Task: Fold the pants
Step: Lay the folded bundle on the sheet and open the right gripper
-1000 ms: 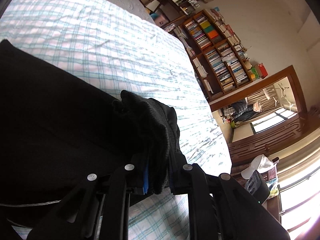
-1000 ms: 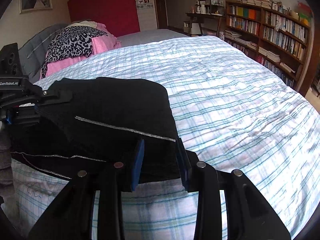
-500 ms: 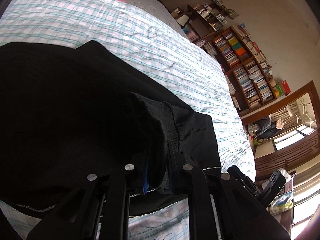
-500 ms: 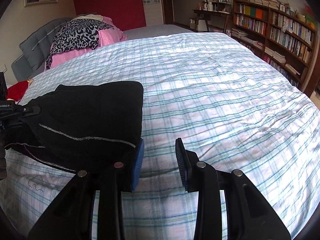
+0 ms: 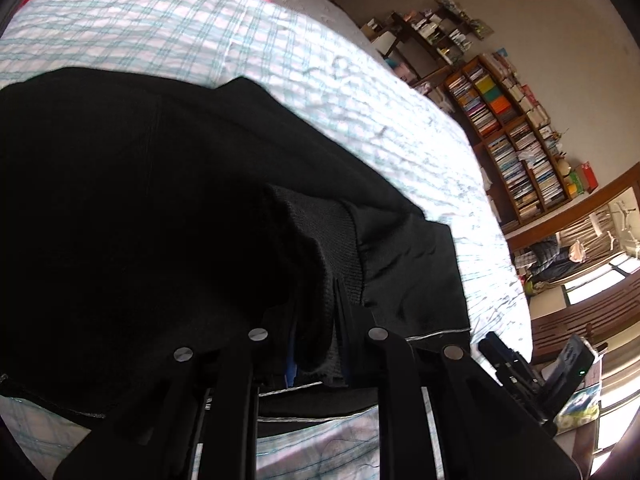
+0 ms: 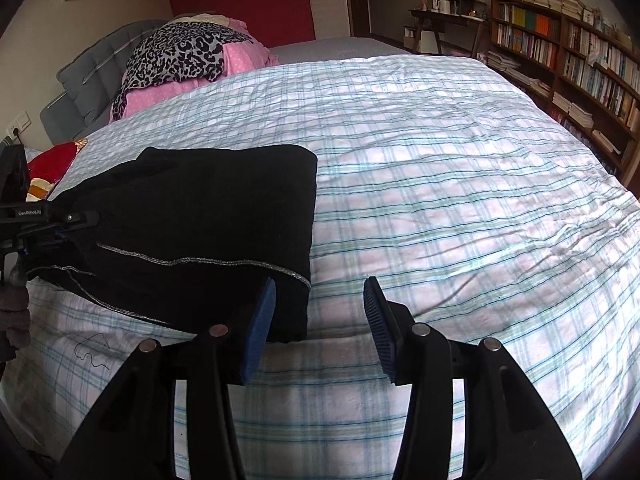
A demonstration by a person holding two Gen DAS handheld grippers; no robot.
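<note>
Black pants with a thin silver seam lie folded on the checked bed sheet. In the left wrist view the pants fill the lower left. My left gripper pinches a bunched ribbed end of them; its jaws are just starting to open with the cloth still between them. It also shows as the left gripper at the fold's left end. My right gripper hovers at the fold's near right corner with its jaws opening. The corner lies just inside the left pad, and the right pad is clear of it.
A pink and leopard-print pile sits at the grey headboard. A red item lies at the bed's left edge. Bookshelves line the right wall. The sheet right of the pants is bare.
The left gripper carried the ribbed end across and down onto the pants. The right gripper let go of the pants' corner, shifted right and opened wider.
</note>
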